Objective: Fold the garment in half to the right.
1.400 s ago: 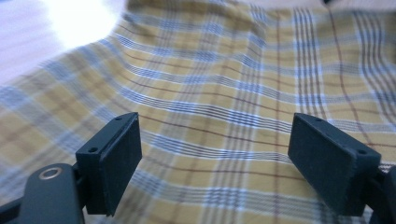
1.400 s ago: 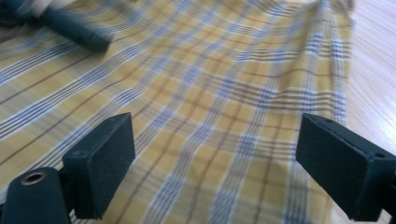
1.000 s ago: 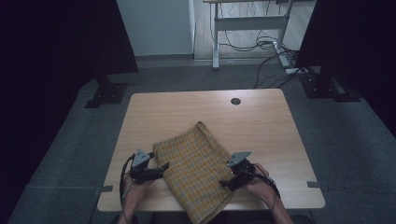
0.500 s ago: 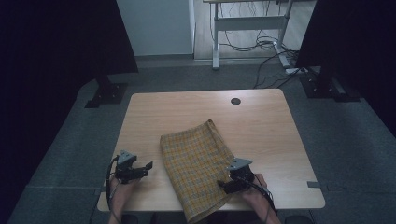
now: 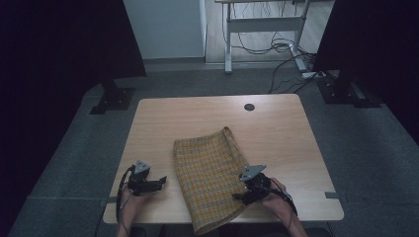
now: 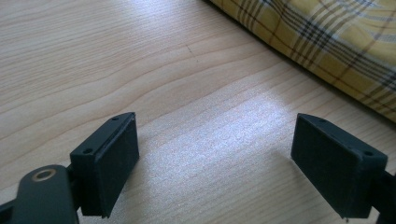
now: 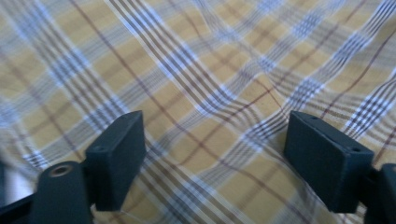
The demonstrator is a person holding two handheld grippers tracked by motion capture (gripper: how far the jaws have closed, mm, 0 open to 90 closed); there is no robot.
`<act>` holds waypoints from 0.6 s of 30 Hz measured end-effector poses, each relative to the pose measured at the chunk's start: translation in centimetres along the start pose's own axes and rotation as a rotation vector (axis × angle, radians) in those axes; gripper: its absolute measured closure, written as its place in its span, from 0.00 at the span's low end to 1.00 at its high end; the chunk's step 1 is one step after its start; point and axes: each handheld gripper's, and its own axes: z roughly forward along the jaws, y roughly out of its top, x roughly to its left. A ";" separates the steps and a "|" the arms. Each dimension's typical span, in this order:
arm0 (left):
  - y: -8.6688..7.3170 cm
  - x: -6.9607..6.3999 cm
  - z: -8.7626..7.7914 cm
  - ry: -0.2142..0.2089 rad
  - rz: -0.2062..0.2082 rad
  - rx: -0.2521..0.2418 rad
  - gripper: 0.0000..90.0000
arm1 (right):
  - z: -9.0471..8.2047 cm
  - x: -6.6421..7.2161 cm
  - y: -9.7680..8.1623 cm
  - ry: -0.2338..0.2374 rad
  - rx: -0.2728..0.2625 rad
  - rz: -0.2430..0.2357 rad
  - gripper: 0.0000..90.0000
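Wood shows bare between the jaws of the left gripper, which sits at the left on the pale counter. Its two black jaws stand wide apart with nothing in them. In the left gripper view the jaws are low over the counter, and the yellow checked cloth lies ahead of them and off to the right jaw's side, not touching either jaw. A person's hand holds this gripper from below.

Next comes the cloth itself. It is yellow with thin dark and pale lines crossing it. It lies flat on the counter between the two grippers, near the left one's jaw tips but apart from them. Its near end hangs a little over the counter's front edge.

At the right is the right gripper, held by the other hand. Its jaws point at the cloth's right edge. In the right gripper view the cloth spreads under and past both jaws. The jaws stand apart, though they have just been closing a bit. Soft folds of cloth rise between them, and I think the pads do not press the cloth yet, but the picture is blurry there.
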 end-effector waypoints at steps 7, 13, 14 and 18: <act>0.1 -0.3 0.2 0.012 0.028 0.012 0.16 | 0.7 1.1 -1.0 -0.093 -0.064 0.091 0.26; 0.1 -0.3 0.2 0.015 0.025 0.013 0.15 | 0.4 2.6 -1.2 -0.205 -0.058 0.202 0.26; 0.1 -0.3 0.2 0.017 0.023 0.014 0.15 | 0.4 2.8 -1.2 -0.222 -0.055 0.220 0.26; 0.2 -0.5 0.3 0.022 0.018 0.017 0.13 | 0.1 3.0 -1.3 -0.231 -0.049 0.239 0.25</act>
